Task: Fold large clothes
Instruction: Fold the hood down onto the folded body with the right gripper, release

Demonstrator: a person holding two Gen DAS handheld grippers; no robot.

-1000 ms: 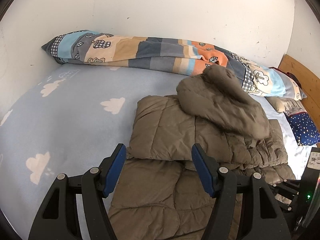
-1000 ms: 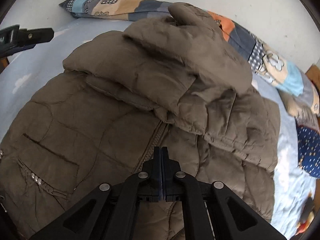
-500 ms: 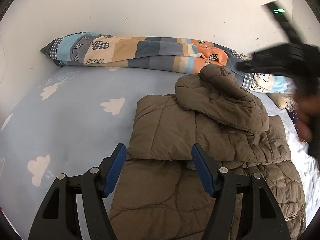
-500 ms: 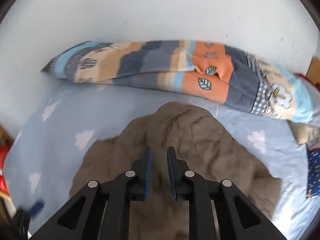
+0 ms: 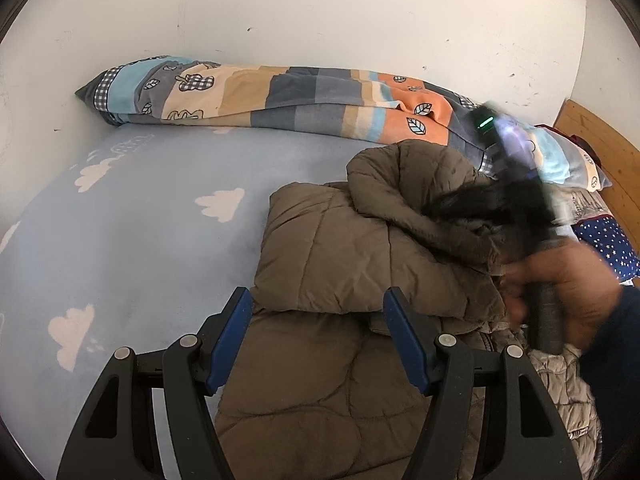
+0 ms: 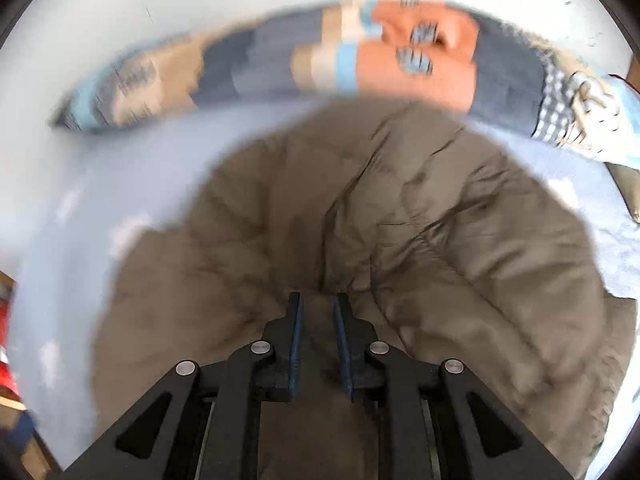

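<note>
The brown padded jacket (image 5: 352,264) is lying partly folded on the cloud-print bed sheet (image 5: 140,216), near the striped quilt (image 5: 280,96). The left gripper (image 5: 318,340) is hovering wide, gripping nothing; the right gripper (image 6: 317,312) (blurred) is standing narrowly parted over the jacket.

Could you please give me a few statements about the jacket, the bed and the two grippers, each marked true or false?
1. The brown jacket lies on a blue sheet with white clouds. True.
2. The left gripper is clamped on the jacket. False: its jaws stand open over it.
3. A striped quilt lies along the wall. True.
4. The right gripper is spread wide. False: only a narrow gap shows.
5. The jacket hangs on a hook. False: it lies on the bed.
</note>
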